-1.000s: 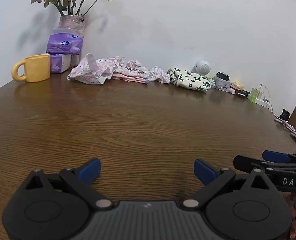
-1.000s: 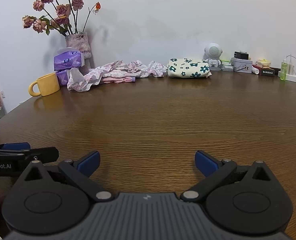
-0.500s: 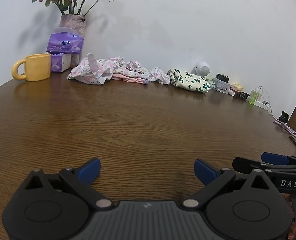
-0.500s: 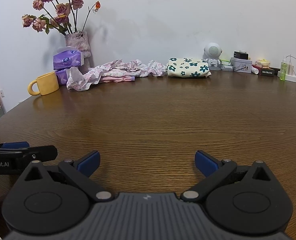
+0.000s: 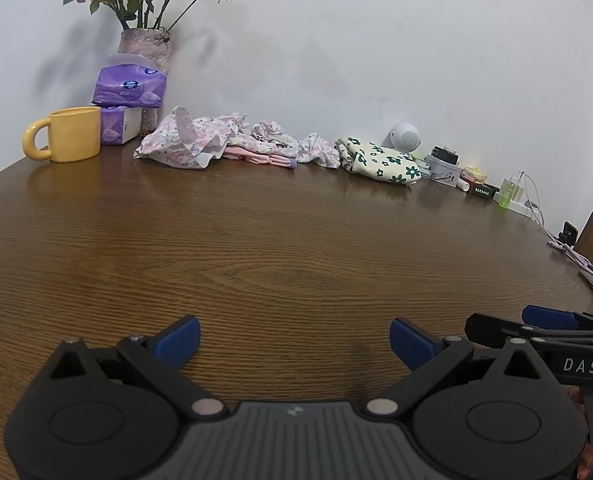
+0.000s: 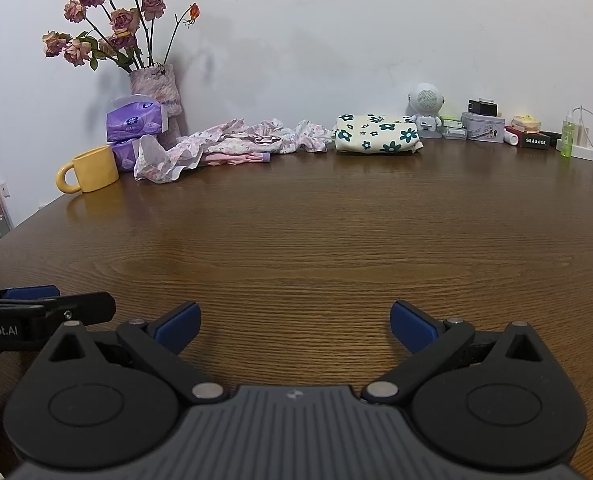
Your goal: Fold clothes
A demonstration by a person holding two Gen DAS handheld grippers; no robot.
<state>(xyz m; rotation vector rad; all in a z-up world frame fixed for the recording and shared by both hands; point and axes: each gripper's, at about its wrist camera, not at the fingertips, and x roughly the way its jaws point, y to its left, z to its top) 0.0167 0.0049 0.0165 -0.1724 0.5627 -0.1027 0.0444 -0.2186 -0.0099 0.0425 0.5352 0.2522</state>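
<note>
The left gripper (image 5: pixel 294 338) has its jaws spread wide and holds nothing; only bare wood shows between the blue pads (image 5: pixel 178 338). The right gripper (image 6: pixel 294 326) is in the same condition: jaws spread, nothing pinched. Both grippers hover low over the near part of the table (image 6: pixel 316 248), side by side, each visible at the edge of the other's view.

Compared with one second ago, almost nothing has changed. The views shift only slightly; neither gripper has closed, and no cloth has moved. This suggests a ready stance before a reach rather than an active fold.

Landmark: the yellow mug (image 5: pixel 66 134) at the far left of the table.
- Just beyond the mug: purple tissue packs (image 5: pixel 130 88) and a vase of dried roses (image 5: pixel 144 40).
- To the right of the mug: a crumpled heap of pink floral clothes (image 5: pixel 216 142), unfolded, along the wall.
- Further right of the mug, touching the heap's end: a cream flowered garment (image 6: pixel 376 134), already folded into a neat block.
- Further right again: a small white speaker (image 6: pixel 426 102) and assorted small boxes.

Judgement: one item appears done; the heap remains. The next move calls for a long forward reach to the heap, well apart from both grippers.
</note>
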